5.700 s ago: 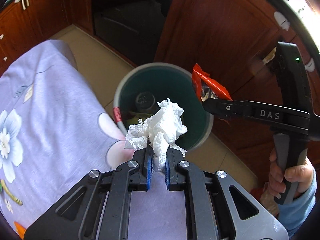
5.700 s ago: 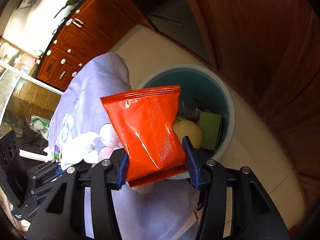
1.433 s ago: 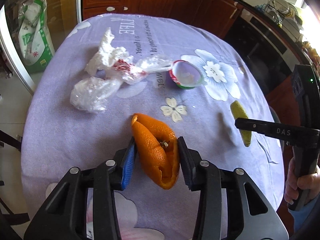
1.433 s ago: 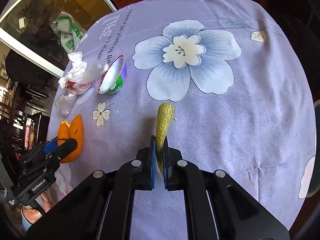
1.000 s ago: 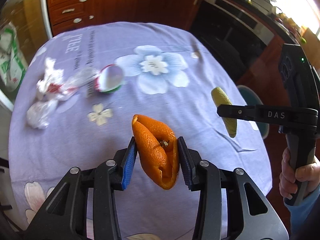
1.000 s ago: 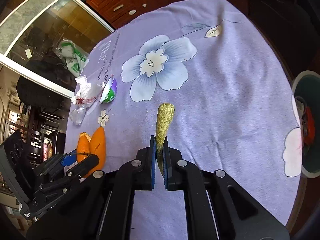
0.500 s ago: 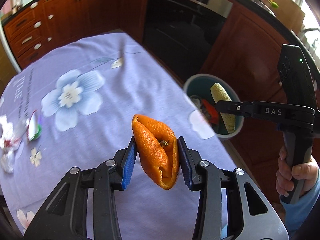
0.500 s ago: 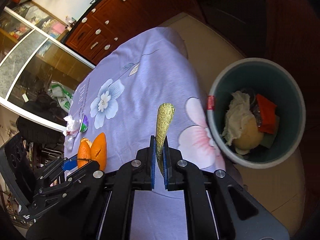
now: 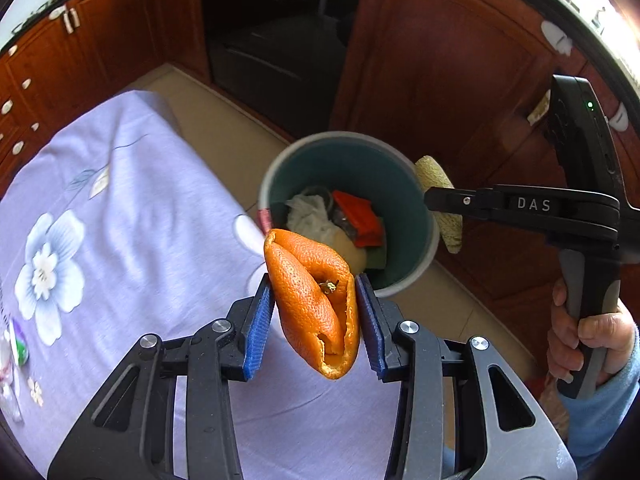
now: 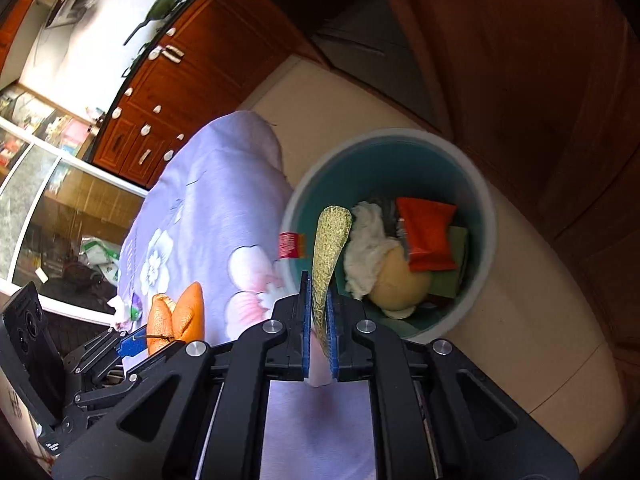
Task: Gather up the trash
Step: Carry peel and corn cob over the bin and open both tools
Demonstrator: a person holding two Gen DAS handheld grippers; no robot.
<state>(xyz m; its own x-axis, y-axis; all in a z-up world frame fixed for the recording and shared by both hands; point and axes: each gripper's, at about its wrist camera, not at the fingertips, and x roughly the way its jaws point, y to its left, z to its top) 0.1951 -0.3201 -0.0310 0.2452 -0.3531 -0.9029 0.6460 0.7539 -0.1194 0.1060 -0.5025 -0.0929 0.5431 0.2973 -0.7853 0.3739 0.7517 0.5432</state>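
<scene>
Two handheld grippers carried kitchen scraps to a teal bin beside a cloth-covered table.

The table (image 9: 120, 208), draped in lilac floral cloth, sat left of the round trash bin (image 9: 420, 216), which already held a white tissue, a red wrapper and a pale round lump. The left gripper (image 9: 316, 320) clamped a folded orange peel (image 9: 312, 300) that hung over the table edge, just short of the bin's rim; let go there, it would likely land on the cloth or floor. The right gripper (image 10: 318, 320) pinched a thin yellow-green strip (image 10: 330, 248) near the rim, so it could catch on the lip or fall outside. The strip's identity was hard to tell. More litter on the table's far side was cut off at the frame edge.
</scene>
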